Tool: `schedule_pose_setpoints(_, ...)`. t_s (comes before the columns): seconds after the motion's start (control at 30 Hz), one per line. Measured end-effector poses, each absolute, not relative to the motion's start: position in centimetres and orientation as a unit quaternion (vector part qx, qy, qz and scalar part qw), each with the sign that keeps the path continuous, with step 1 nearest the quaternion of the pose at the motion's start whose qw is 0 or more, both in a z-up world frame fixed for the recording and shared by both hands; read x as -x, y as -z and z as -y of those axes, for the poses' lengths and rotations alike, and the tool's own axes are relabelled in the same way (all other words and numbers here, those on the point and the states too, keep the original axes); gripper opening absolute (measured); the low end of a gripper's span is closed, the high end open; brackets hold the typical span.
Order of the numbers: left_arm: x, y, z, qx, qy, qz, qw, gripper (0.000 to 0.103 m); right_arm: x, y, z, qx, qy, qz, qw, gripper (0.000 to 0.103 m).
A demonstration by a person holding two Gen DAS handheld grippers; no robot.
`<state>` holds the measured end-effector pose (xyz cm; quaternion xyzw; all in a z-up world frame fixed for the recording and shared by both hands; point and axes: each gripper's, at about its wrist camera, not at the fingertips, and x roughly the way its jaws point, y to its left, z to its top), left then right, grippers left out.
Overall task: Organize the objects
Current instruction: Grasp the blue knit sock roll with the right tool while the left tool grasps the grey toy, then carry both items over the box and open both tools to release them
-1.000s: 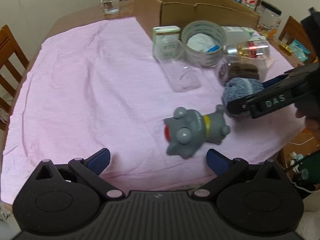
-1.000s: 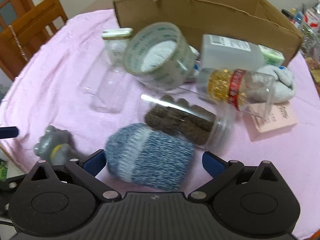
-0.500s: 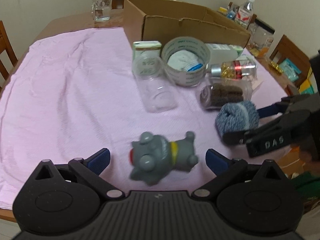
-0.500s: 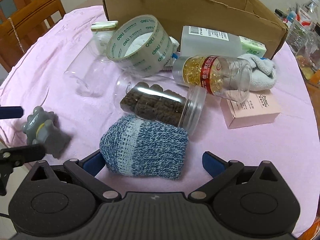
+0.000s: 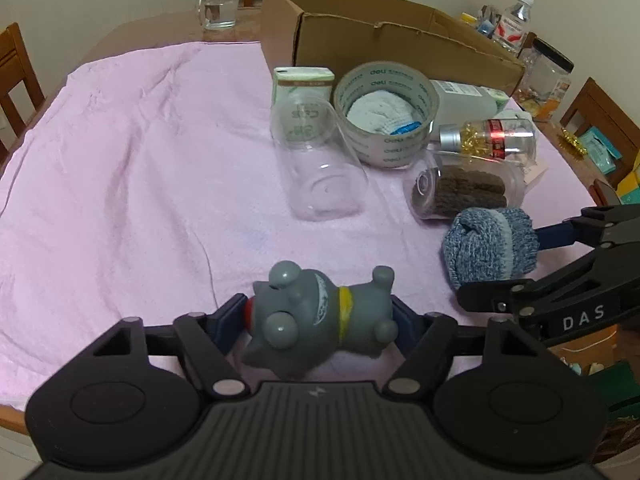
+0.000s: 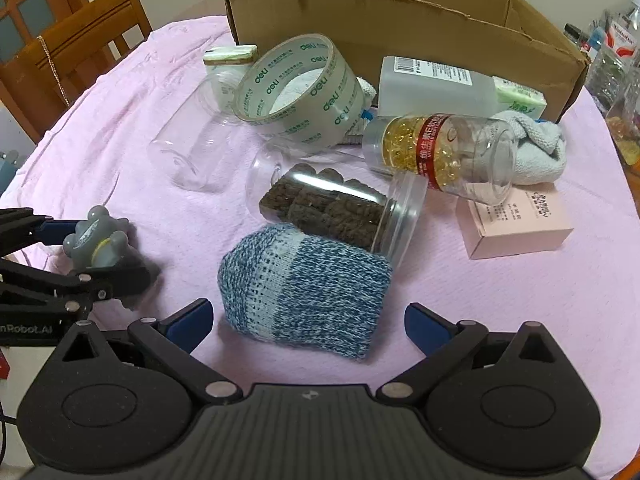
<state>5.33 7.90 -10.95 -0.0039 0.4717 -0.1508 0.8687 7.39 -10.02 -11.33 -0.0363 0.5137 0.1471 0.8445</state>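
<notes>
The fingers (image 5: 230,320) of the left gripper (image 5: 320,322) have closed in against both sides of the grey toy (image 5: 320,320), which lies on its side on the pink cloth (image 5: 120,160) at the near edge of the bench; whether they are squeezing it firmly yet I cannot tell. The right gripper (image 6: 306,322) stands wide open, holding nothing, its fingers either side of the blue knitted sock (image 6: 304,292) without touching it.

Just beyond the sock lies a clear jar of brown pieces (image 6: 332,208), touching it, then a pill bottle (image 6: 436,156), a roll of tape (image 6: 296,88), an empty clear jar (image 5: 316,160) and a pink box (image 6: 516,224), with the cardboard box (image 6: 400,20) behind them all.

The toy is rounded and smooth, and I would guess it could squirt out sideways if lifted on a shallow hold. The sock is soft and rests against the jar, so pushing the right gripper forward might set that jar rolling into the bottle. The two grippers are also near each other and could knock together.
</notes>
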Motion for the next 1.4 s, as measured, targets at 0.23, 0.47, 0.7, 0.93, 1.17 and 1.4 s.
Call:
schedule_pose_setpoints(0.23,-5.4,10.5,-8.2,0.003,0.151,-0.468,0.871,0.072,-8.0,11.6,9.0,0.044,-0.143,-0.507,0.849,0.103)
schedule_pose_setpoints(0.47,-5.7,10.4,-8.1,0.003,0.149,-0.471,0.869,0.072,-8.4,11.1,8.9,0.062,-0.134,-0.51,0.847,0.086)
schedule_pose_setpoints(0.7,-6.2,9.9,-7.9,-0.01,0.149,-0.479,0.865,0.071,-8.3,10.1,9.4,0.06,-0.146,-0.525,0.836,0.082)
schedule_pose_setpoints(0.93,-6.9,8.0,-7.7,-0.02,0.154,-0.479,0.864,0.071,-8.5,7.4,10.9,0.054,-0.153,-0.526,0.835,0.081)
schedule_pose_setpoints(1.17,-8.1,4.7,-6.7,-0.041,0.167,-0.464,0.869,0.071,-9.3,4.8,12.1,0.07,-0.157,-0.518,0.838,0.081)
schedule_pose_setpoints(1.4,-10.9,1.7,-4.9,-0.047,0.179,-0.444,0.877,0.071,-11.1,1.6,13.5,0.073,-0.168,-0.495,0.849,0.081)
